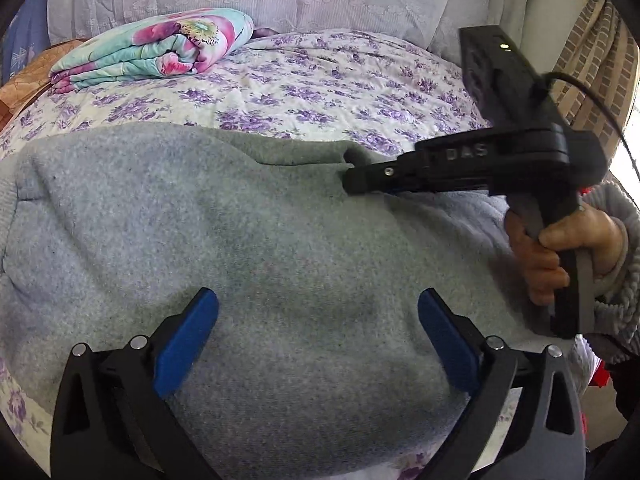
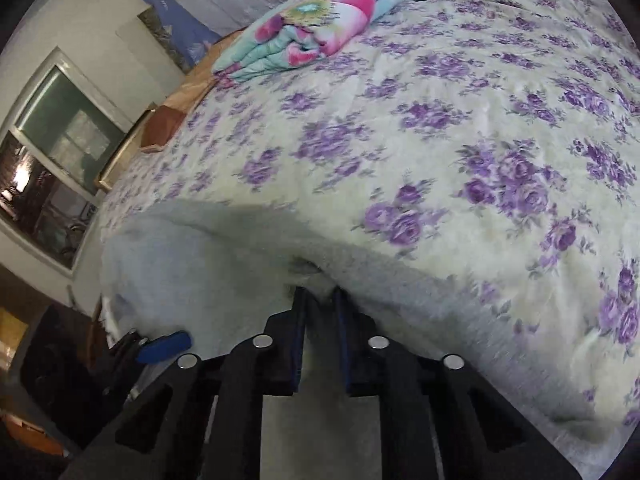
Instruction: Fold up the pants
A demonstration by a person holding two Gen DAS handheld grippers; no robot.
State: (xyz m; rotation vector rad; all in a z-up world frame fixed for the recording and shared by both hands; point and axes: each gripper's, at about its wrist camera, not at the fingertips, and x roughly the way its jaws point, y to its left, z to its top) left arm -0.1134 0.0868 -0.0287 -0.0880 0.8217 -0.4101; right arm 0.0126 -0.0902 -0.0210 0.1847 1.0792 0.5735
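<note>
- Left wrist view: your left gripper (image 1: 318, 316) hangs over the grey pants (image 1: 240, 248) w/ jaws spread wide, nothing between them. Pants lie flat on the floral bedspread (image 1: 320, 80). Your right gripper (image 1: 352, 182) comes in from the right, hand (image 1: 560, 256) on its grip, tips pinched on the pants' far edge.
- Right wrist view: right gripper (image 2: 320, 300) jaws narrow, grey fabric bunched between them. Pants (image 2: 200, 272) sit at the bed's near edge; folded quilt (image 2: 320, 16) well beyond.
</note>
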